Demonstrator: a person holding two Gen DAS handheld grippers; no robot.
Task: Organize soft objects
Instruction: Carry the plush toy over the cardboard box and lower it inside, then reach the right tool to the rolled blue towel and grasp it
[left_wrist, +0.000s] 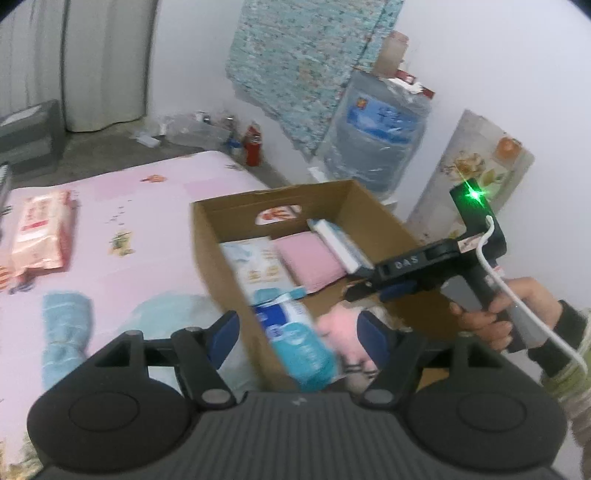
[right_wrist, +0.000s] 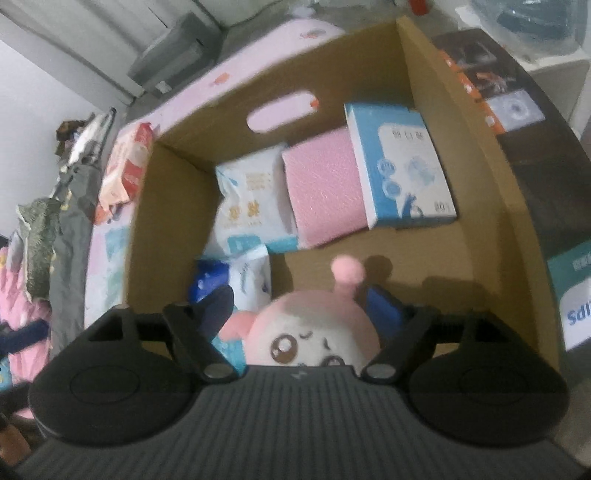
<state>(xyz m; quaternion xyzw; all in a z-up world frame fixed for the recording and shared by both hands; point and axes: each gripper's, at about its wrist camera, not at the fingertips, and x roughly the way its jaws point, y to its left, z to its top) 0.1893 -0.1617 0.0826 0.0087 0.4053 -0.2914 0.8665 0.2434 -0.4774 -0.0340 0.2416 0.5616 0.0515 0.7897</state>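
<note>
A: While the right hand-held gripper is sitting spread around the pink plush toy inside the cardboard box, any readable labels?

B: Only "DAS" on it. Left hand-held gripper is hanging spread, holding nothing, over the box's near wall.

One cardboard box holds one pink plush toy, one pink flat pack, one blue-and-white carton against its right wall, and what look like three soft tissue or wipe packs along its left wall, though blur makes that count uncertain. On the pink bed outside the box lie one orange wipe pack near the far left edge and one rolled blue towel near the front edge.
</note>
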